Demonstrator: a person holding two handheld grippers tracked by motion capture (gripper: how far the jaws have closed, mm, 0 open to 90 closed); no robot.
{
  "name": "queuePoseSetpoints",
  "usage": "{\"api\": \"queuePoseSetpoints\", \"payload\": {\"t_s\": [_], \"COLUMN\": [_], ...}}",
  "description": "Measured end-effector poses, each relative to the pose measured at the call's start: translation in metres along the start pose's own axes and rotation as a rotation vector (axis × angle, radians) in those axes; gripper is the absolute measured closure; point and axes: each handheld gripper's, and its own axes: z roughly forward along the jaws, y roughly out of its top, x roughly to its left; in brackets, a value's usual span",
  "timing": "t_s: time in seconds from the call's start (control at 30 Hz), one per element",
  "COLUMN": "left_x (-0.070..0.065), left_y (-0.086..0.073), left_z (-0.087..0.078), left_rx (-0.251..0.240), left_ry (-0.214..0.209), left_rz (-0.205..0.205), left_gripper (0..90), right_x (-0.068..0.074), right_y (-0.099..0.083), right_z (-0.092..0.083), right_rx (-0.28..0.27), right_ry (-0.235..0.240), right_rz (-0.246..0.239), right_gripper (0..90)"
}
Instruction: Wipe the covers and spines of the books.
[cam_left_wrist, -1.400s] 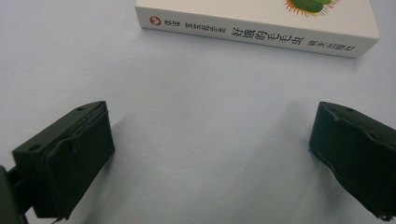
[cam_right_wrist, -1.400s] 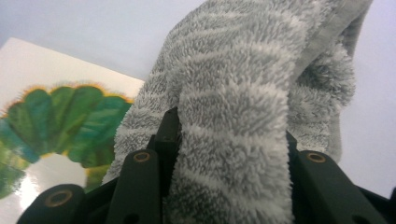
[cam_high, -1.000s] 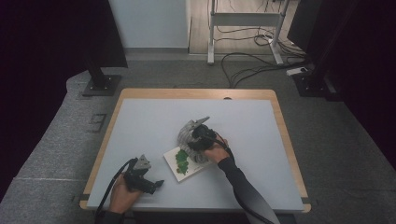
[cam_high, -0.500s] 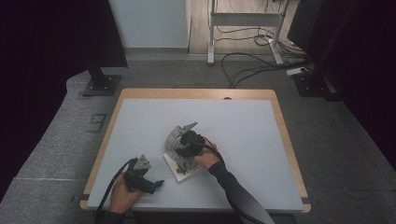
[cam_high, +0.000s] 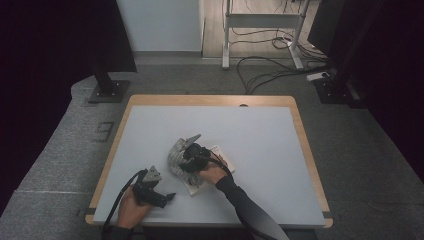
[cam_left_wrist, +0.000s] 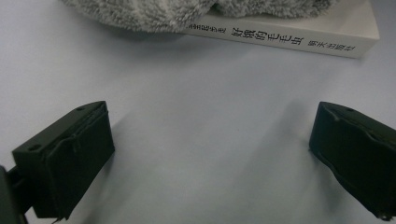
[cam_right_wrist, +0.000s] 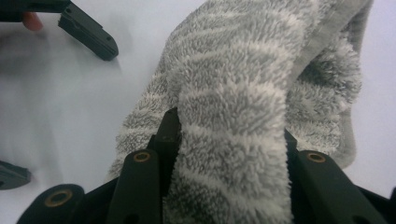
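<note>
the white table (cam_high: 260, 145) carries a book (cam_left_wrist: 299, 35) near its front edge, with a fluffy grey towel (cam_right_wrist: 243, 107) bunched over the book's left part. the right gripper (cam_high: 192, 152) is clamped on a fold of that towel, while the left gripper (cam_high: 165, 197) rests near the front left corner, just short of the book, with its jaws spread wide around bare tabletop.

- We see the high view lit evenly from above: the pale table (cam_high: 260, 135) is bright, its surroundings dark.
- Both gripper views are soft and slightly blurred, with faint shadows beside the black jaws.
</note>
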Motion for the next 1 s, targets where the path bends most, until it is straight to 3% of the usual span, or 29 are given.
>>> {"api": "queuePoseSetpoints", "payload": {"t_s": [0.47,0.63,1.0], "left_x": [0.000,0.000,0.000], "left_y": [0.000,0.000,0.000], "left_z": [0.000,0.000,0.000], "left_rx": [0.000,-0.001,0.000], "left_ry": [0.000,0.000,0.000], "left_rz": [-0.001,-0.002,0.000], "left_gripper": [0.0,0.0,0.0], "right_x": [0.003,0.004,0.002], "right_y": [0.001,0.000,-0.002], "right_z": [-0.004,-0.012,-0.038], "right_rx": [-0.001,-0.010,-0.026], "right_ry": [-0.019,-0.005,-0.023], "right_rz": [0.001,0.003,-0.005], "right_gripper": [57.7,57.8,57.8]}}
